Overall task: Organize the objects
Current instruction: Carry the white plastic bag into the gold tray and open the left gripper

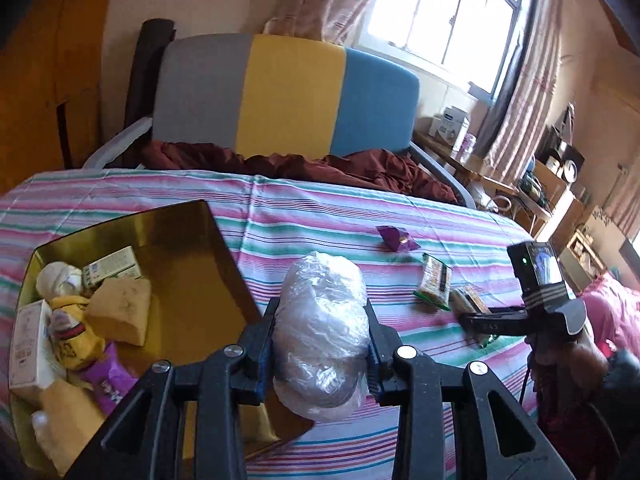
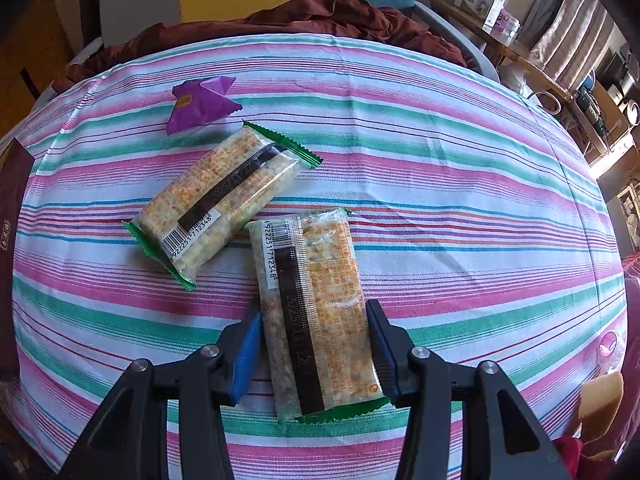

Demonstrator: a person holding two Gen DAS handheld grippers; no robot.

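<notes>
My left gripper [image 1: 320, 312] is shut on a clear plastic-wrapped bundle [image 1: 322, 332] and holds it above the striped cloth, just right of a gold tray [image 1: 180, 240] holding boxes, a yellow doll and a purple packet. My right gripper [image 2: 314, 320] straddles a green-edged cracker pack [image 2: 316, 312] lying on the cloth; its jaws stand close at the pack's sides, and contact is unclear. A second cracker pack [image 2: 222, 200] lies to its upper left, and a purple wrapper [image 2: 200, 102] lies beyond. The right gripper also shows in the left wrist view [image 1: 476, 316].
The striped cloth [image 2: 440, 200] covers the table. A grey, yellow and blue chair [image 1: 288, 96] with a maroon blanket [image 1: 360, 172] stands behind it. A cluttered desk [image 1: 540, 184] and shelves are at the right. A dark box edge [image 2: 12, 240] shows at left.
</notes>
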